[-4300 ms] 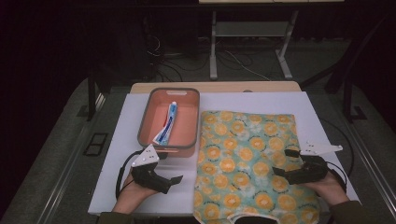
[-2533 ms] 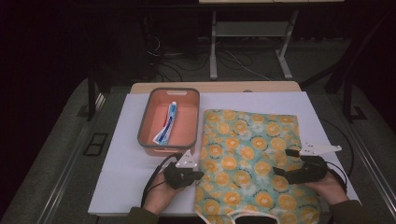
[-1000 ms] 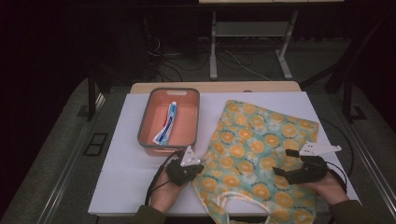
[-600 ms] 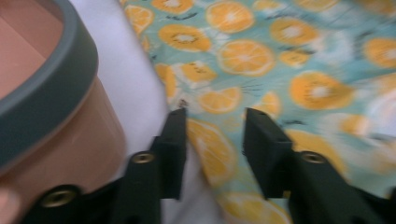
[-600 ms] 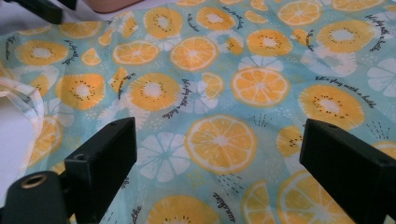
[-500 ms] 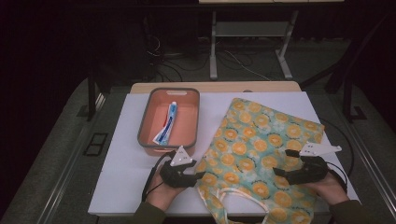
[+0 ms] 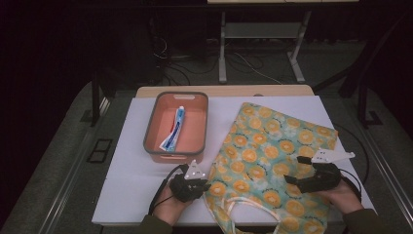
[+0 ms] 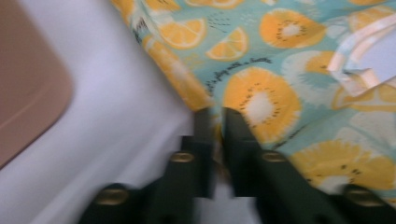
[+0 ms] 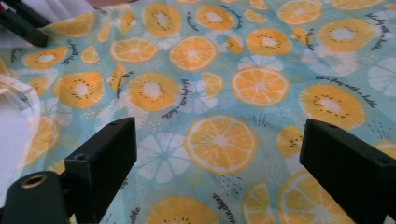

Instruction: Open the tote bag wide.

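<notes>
A teal cloth bag (image 7: 272,151) printed with orange slices lies slanted on the white table top, its pale handles (image 7: 246,207) toward me. My left gripper (image 7: 206,185) sits at the bag's near left edge. In the left gripper view its jaws (image 8: 215,112) have just been closing and now pinch that edge of the bag (image 8: 280,70). My right gripper (image 7: 293,169) rests over the bag's right part. In the right gripper view it (image 9: 219,140) stands wide open with only flat cloth (image 9: 210,56) under it.
An orange bin (image 7: 151,131) with a grey rim stands at the back left and holds a toothpaste tube (image 7: 174,129). Its corner (image 8: 28,93) lies close to my left gripper. The white sheet (image 7: 126,190) ends just before my hands.
The bag has swung from straight to slanted, its near end drawn left. My left gripper slid a little left along the bag's edge. The right gripper has stayed put.
</notes>
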{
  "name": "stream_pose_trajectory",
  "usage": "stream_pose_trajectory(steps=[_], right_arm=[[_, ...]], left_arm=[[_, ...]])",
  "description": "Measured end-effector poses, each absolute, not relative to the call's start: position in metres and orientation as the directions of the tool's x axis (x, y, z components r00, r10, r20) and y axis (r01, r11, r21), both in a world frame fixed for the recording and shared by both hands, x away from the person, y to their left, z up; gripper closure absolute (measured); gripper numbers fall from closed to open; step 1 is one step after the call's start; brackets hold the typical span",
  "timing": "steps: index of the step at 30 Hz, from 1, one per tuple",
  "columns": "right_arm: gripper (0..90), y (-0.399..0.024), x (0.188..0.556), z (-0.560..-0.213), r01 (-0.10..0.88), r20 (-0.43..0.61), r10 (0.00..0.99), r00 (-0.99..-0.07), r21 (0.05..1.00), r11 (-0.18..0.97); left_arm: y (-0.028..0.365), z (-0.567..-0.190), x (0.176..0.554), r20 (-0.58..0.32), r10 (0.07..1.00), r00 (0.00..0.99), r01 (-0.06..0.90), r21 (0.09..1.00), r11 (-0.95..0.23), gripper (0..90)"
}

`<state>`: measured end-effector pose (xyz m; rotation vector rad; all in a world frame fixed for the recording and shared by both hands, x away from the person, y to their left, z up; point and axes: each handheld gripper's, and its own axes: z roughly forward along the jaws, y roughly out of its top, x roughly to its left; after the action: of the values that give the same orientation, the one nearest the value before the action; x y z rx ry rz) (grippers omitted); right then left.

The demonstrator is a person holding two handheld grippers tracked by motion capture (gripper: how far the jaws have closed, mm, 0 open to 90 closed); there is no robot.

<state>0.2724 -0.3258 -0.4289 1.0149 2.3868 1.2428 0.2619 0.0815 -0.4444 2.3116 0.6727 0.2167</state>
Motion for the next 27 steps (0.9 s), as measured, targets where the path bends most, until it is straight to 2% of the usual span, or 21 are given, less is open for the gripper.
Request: stream_pose_trajectory(steps=[7,13,14,15,16,17,18,20,24,27], right_arm=[[10.7,-0.326,0.272,-0.429,0.464,0.084,0.69,-0.719,0.797,0.387],[10.8,-0.325,0.272,-0.429,0.458,0.078,0.683,-0.726,0.796,0.395],[10.8,-0.324,0.272,-0.429,0.458,0.079,0.681,-0.728,0.795,0.397],[10.8,-0.324,0.272,-0.429,0.458,0.079,0.681,-0.728,0.795,0.397],[10.8,-0.323,0.271,-0.429,0.457,0.079,0.677,-0.732,0.793,0.402],[11.0,-0.32,0.269,-0.428,0.454,0.081,0.666,-0.742,0.791,0.41],[11.0,-0.32,0.269,-0.428,0.454,0.081,0.666,-0.742,0.791,0.41],[14.5,-0.312,0.265,-0.426,0.446,0.086,0.634,-0.769,0.782,0.435],[15.8,-0.3,0.261,-0.425,0.432,0.09,0.594,-0.8,0.774,0.463],[20.8,-0.288,0.257,-0.426,0.416,0.095,0.554,-0.827,0.767,0.489]], left_arm=[[0.062,-0.44,0.284,0.058,0.56,0.827,0.367,0.698,-0.614,88.7],[0.061,-0.442,0.295,0.055,0.583,0.811,0.379,0.71,-0.594,86.2],[0.062,-0.442,0.294,0.055,0.589,0.806,0.379,0.716,-0.586,80.8],[0.063,-0.442,0.293,0.043,0.592,0.805,0.383,0.724,-0.573,80.8],[0.065,-0.44,0.292,0.036,0.591,0.806,0.383,0.73,-0.566,76.2],[0.067,-0.437,0.29,0.039,0.593,0.804,0.376,0.74,-0.558,65.6],[0.07,-0.435,0.287,0.029,0.593,0.805,0.374,0.75,-0.545,65.6],[0.078,-0.431,0.282,0.003,0.583,0.813,0.372,0.766,-0.524,53.3],[0.1,-0.422,0.269,-0.042,0.573,0.818,0.375,0.795,-0.477,47.1],[0.119,-0.419,0.262,-0.08,0.574,0.815,0.384,0.817,-0.431,39.9]])
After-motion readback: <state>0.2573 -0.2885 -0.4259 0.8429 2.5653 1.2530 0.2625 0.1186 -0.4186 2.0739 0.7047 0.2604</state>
